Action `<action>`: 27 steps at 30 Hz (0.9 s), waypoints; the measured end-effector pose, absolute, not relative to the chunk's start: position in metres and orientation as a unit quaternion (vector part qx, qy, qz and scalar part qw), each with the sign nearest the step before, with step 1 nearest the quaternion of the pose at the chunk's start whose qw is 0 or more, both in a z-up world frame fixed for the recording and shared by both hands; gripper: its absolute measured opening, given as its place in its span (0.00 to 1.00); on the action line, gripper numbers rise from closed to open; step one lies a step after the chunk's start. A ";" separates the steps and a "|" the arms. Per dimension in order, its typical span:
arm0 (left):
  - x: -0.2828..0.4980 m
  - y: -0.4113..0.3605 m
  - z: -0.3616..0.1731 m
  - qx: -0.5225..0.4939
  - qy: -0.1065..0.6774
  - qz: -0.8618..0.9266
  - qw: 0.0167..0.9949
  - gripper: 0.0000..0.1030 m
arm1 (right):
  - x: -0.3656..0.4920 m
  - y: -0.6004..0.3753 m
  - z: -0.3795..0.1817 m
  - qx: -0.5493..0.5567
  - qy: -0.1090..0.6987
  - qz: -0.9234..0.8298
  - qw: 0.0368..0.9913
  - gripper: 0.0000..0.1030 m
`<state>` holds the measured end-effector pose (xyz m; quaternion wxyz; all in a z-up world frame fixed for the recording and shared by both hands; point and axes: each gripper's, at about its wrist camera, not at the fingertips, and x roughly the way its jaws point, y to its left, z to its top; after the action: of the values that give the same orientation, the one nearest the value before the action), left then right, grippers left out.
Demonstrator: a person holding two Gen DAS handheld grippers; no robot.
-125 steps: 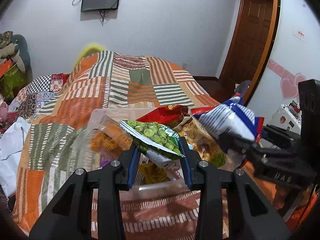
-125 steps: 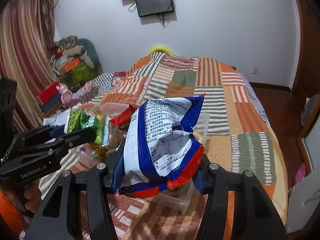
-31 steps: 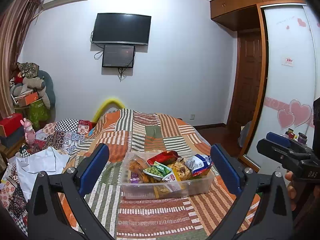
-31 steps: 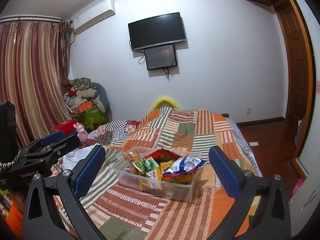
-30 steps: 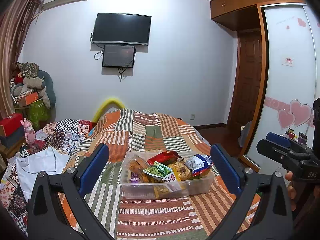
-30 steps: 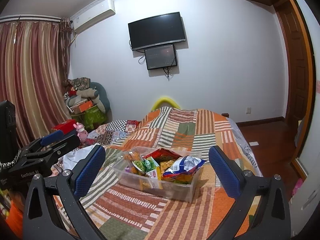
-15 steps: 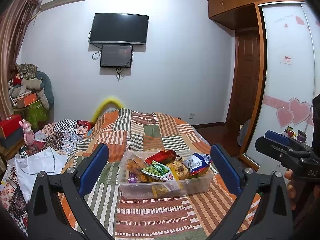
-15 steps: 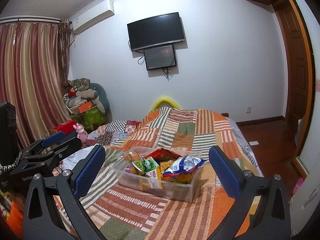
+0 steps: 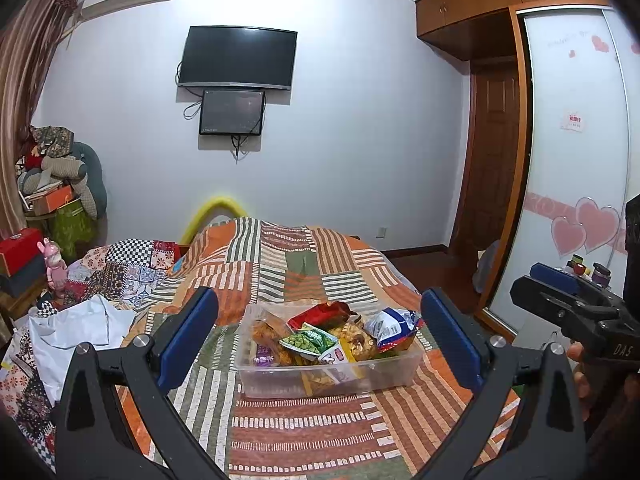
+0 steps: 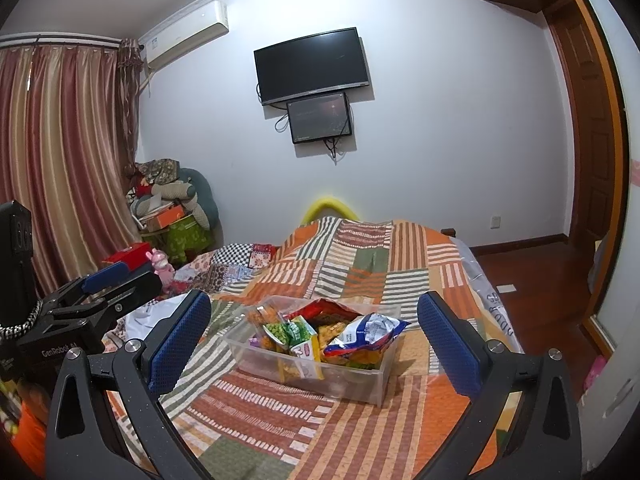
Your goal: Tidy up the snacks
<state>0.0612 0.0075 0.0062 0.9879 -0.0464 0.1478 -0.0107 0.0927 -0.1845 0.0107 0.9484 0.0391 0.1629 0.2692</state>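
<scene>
Both tools (image 9: 320,338) (image 10: 314,336) wide, empty

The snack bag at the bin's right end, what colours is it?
The snack bag is blue and white with a red edge, lying in the clear bin. The right wrist view shows it best.

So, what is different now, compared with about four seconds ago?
Both grippers let go and drew back. The left gripper released the green pea bag, the right gripper the blue-white bag; both bags now lie in the clear bin. The bin stayed on the bed.
</scene>
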 end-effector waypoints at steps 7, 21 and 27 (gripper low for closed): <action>0.059 0.006 0.007 -0.045 0.145 -0.016 0.988 1.00 | 0.092 -0.187 0.013 0.041 0.159 0.265 0.950 1.00; 0.060 0.005 0.007 -0.046 0.148 -0.019 0.988 1.00 | 0.091 -0.189 0.014 0.040 0.157 0.266 0.950 1.00; 0.060 0.004 0.008 -0.047 0.147 -0.023 0.988 1.00 | 0.091 -0.189 0.014 0.042 0.157 0.265 0.950 1.00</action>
<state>0.0602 0.0041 0.0080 0.9878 -0.0472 0.1469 -0.0228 0.0909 -0.1886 0.0143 0.9503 0.0423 0.1568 0.2655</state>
